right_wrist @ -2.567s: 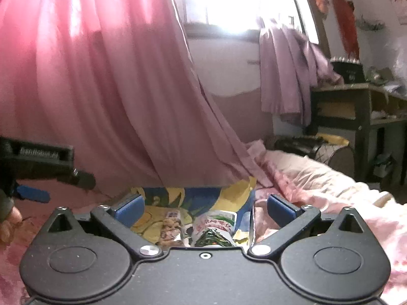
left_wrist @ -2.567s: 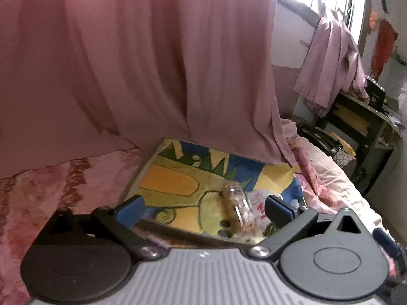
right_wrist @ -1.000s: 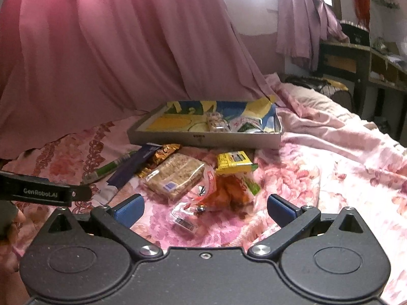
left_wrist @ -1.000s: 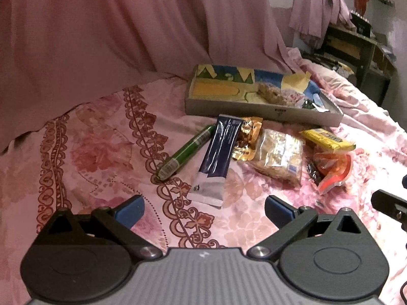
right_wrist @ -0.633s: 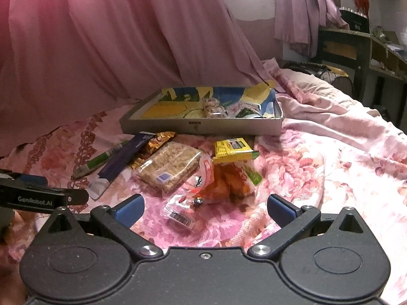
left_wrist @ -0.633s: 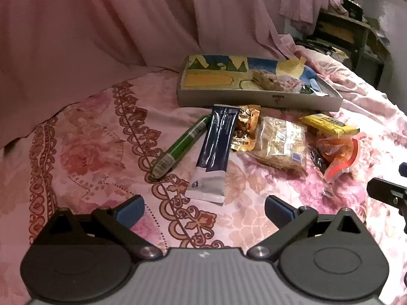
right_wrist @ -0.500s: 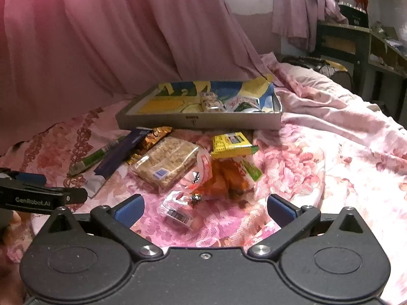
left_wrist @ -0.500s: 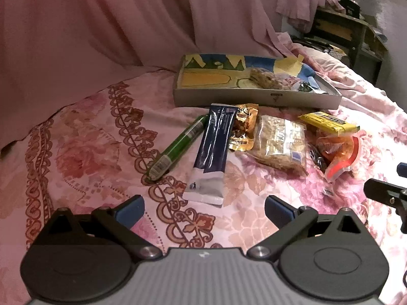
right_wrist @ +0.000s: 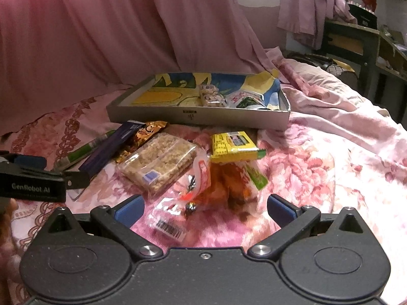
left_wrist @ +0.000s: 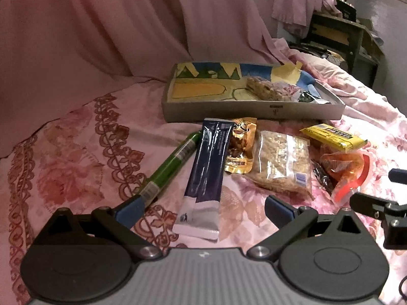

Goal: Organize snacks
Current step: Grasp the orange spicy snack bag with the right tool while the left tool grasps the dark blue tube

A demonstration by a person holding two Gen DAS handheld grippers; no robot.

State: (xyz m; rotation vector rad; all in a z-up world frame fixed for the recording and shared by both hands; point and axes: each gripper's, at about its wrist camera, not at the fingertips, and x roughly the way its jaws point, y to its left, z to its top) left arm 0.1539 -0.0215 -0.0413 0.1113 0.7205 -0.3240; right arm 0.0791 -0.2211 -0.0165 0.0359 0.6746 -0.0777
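Left hand-held gripper [left_wrist: 203, 209]: grey ribbed body, two black round discs, black linkage arms with silver screws, blue finger pads [left_wrist: 129, 209]. Right hand-held gripper [right_wrist: 204, 209]: black body, same layout; white "GenRobot.AI" marking on the left unit's side.

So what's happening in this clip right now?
A person holds two grippers over a bed strewn with snack packets. Both the left gripper and right gripper are open and empty. A granola bar and a green-and-white packet already lie in the tray; the rest, like the dark blue packet, still wait outside.
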